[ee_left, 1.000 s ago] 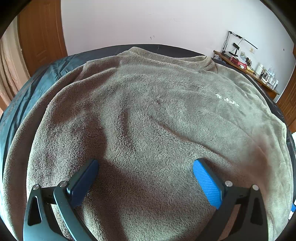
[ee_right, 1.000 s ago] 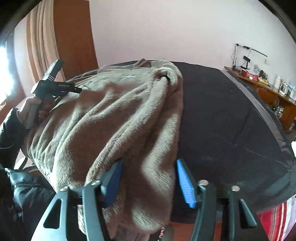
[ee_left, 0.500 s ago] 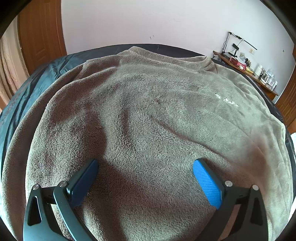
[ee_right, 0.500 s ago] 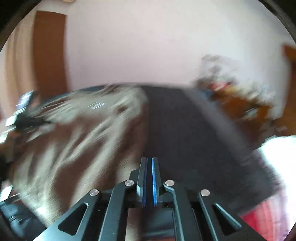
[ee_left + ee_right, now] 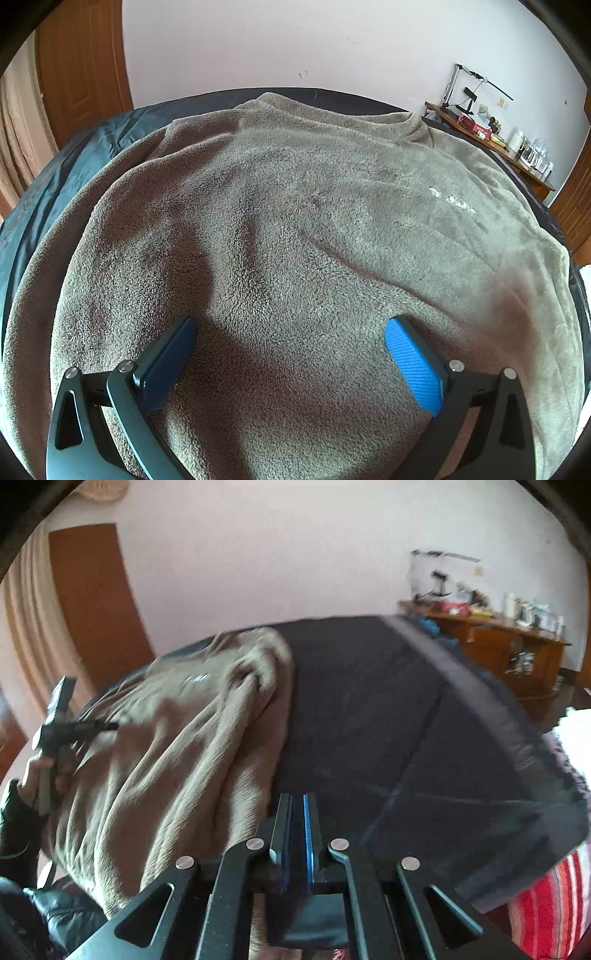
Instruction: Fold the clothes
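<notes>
Blue-padded fingers [image 5: 413,369] of the left tool [image 5: 288,332] stood spread wide, low over the taupe fleece sweater [image 5: 295,229] that lay across the dark bed [image 5: 66,170]. The right tool [image 5: 297,808] was pressed closed with nothing visible between its pads, beside the sweater's bunched edge, where a hand [image 5: 40,775] held the left tool's grip.

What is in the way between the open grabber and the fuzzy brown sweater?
Nothing visible. The left gripper hovers open right over the sweater, with only bare fleece between its fingers.
</notes>
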### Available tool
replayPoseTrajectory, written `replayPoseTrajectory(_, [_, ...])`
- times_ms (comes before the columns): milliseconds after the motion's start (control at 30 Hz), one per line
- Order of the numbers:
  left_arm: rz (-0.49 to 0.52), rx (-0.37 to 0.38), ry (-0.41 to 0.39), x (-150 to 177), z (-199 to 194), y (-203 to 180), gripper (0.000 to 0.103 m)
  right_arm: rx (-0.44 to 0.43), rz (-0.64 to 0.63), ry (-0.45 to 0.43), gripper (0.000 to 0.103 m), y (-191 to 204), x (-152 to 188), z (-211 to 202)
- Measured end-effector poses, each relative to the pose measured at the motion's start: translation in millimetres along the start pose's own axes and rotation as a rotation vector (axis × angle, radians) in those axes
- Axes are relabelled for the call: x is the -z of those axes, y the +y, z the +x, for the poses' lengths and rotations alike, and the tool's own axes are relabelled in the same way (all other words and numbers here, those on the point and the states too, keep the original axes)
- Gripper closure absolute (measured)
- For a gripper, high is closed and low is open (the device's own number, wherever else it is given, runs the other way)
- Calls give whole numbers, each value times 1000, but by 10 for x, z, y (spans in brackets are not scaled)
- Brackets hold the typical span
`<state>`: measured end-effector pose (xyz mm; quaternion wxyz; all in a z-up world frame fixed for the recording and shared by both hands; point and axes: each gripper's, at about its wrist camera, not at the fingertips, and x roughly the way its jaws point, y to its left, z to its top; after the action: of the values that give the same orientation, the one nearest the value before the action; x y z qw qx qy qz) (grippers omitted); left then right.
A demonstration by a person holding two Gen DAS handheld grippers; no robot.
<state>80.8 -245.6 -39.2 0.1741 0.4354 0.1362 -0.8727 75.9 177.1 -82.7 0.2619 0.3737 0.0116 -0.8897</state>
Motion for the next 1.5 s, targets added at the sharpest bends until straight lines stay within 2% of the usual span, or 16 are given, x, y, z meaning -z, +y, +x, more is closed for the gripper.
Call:
replayPoseTrajectory(67, [-1, 1, -1, 2, -1, 1, 1, -31, -13, 23, 85, 52, 67, 33])
replayPoseTrajectory(133, [-3, 3, -1, 4, -2, 2, 1, -41, -30, 31, 40, 88, 127, 49])
replayPoseTrajectory(200, [-3, 3, -2, 7, -4, -1, 1, -38, -34, 19, 32, 122, 180, 21])
replayPoseTrajectory(467, [-6, 6, -3, 13, -10, 16, 1, -25, -39, -11, 33, 145, 263, -27])
replayPoseTrajectory(633, [-3, 0, -2, 19, -10, 6, 1, -7, -211, 12, 36, 502, 316, 99])
replayPoseTrajectory(733, [-3, 0, -2, 22, -11, 7, 1, -58, -236, 16, 41, 644, 285, 169])
replayPoseTrajectory(767, [-3, 1, -2, 21, -11, 9, 1, -64, -245, 15, 44, 668, 280, 181])
replayPoseTrajectory(833, [-5, 3, -2, 21, -11, 13, 1, -93, -249, 26, 66, 701, 252, 197])
replayPoseTrajectory(900, [-5, 3, -2, 20, -10, 14, 1, -93, -265, 39, 79, 743, 228, 192])
replayPoseTrajectory(967, [-5, 4, -2, 20, -10, 15, 1, -1, -302, 22, 91, 784, 189, 129])
replayPoseTrajectory(1067, [-6, 5, -2, 21, -10, 16, 1, 162, -337, -25, 92, 772, 68, 4])
replayPoseTrajectory(1300, [-9, 10, -3, 22, -10, 16, 1, 775, -459, -189, 92, 446, -301, -234])
replayPoseTrajectory(1333, [-9, 10, -3, 22, -10, 16, 1, 836, -457, -215, 92, 375, -356, -267])
replayPoseTrajectory(1400, [-8, 9, -3, 23, -8, 12, 1, 868, -377, -247, 91, 143, -502, -343])
replayPoseTrajectory(1467, [-8, 8, -2, 23, -7, 12, 1, 779, -259, -202, 89, -96, -605, -335])
replayPoseTrajectory(1500, [-7, 7, -2, 23, -7, 12, 1, 726, -196, -162, 84, -225, -652, -304])
